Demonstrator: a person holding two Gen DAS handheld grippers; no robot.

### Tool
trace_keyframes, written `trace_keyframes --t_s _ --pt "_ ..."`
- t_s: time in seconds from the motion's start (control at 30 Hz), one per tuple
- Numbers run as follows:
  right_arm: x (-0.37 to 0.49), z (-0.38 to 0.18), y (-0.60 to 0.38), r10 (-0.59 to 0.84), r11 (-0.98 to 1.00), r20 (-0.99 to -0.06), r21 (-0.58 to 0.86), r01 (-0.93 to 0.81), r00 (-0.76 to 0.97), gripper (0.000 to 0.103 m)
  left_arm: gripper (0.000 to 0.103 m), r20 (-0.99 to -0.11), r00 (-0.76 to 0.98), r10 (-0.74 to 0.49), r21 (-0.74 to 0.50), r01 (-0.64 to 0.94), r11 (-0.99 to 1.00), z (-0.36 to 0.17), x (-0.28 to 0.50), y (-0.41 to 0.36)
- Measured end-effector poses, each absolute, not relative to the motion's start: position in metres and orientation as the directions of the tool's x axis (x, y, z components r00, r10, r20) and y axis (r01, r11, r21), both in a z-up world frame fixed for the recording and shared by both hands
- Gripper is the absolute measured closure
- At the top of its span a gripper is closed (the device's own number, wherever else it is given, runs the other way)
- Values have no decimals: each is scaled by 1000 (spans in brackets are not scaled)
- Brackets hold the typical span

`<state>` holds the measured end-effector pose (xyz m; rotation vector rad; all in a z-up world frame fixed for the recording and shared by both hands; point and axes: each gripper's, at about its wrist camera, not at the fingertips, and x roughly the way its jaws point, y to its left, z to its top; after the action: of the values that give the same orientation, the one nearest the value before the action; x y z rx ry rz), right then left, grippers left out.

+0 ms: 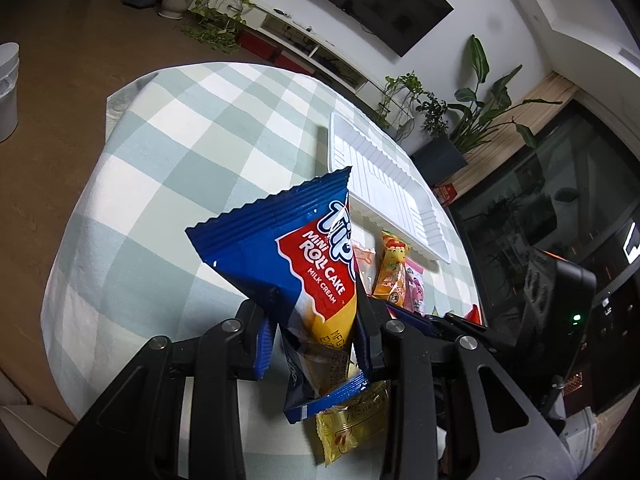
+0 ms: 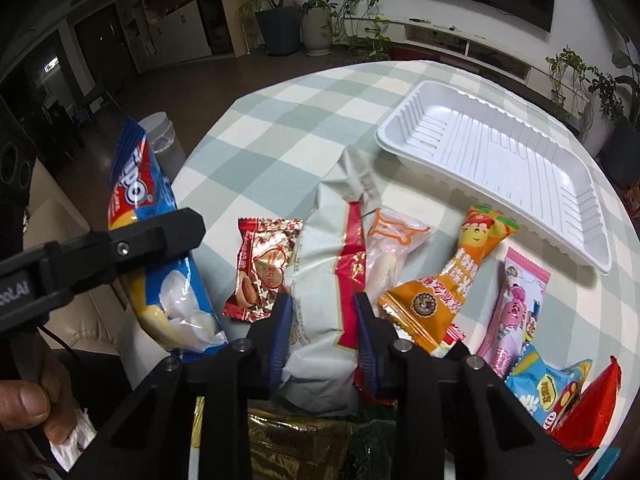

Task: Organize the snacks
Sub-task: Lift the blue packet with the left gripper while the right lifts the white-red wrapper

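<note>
The right gripper has its jaws pinched on a pale packet lying among snacks on the counter; its slack wrapper could slip or drag neighbours. The left gripper jaws clamp a glossy blue cake pack aloft, short of the empty tray

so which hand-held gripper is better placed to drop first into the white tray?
Left, probably. The left hand-held gripper already holds the blue roll cake packet lifted off the table; the right hand-held gripper is only closing on the pale packet lying there. White tray empty.
</note>
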<state>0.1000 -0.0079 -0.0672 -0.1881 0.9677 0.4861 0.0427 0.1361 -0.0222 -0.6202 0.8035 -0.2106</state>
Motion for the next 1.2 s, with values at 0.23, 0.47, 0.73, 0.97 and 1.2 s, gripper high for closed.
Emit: trace_keyframes --t_s 0.23,0.47,0.73,0.97,1.2 --pt "92 -48 -29 365 891 -773 129 -434 520 100 74 -587 702 -404 -603 -45 797 -21 40 139" --pt "97 -55 -39 344 899 -817 143 -414 464 98 74 -600 695 -396 -586 -45 809 -21 43 134" --pt "85 -41 -25 400 830 -810 123 -543 429 32 74 -600 697 -393 -591 -55 805 -22 43 136" --pt "82 -37 6 342 757 -854 4 -653 391 48 74 -581 708 -400 -618 -64 784 -21 39 143" --pt "93 -63 7 240 789 -894 -48 -612 379 57 74 -575 707 -411 -630 -64 774 -22 39 146"
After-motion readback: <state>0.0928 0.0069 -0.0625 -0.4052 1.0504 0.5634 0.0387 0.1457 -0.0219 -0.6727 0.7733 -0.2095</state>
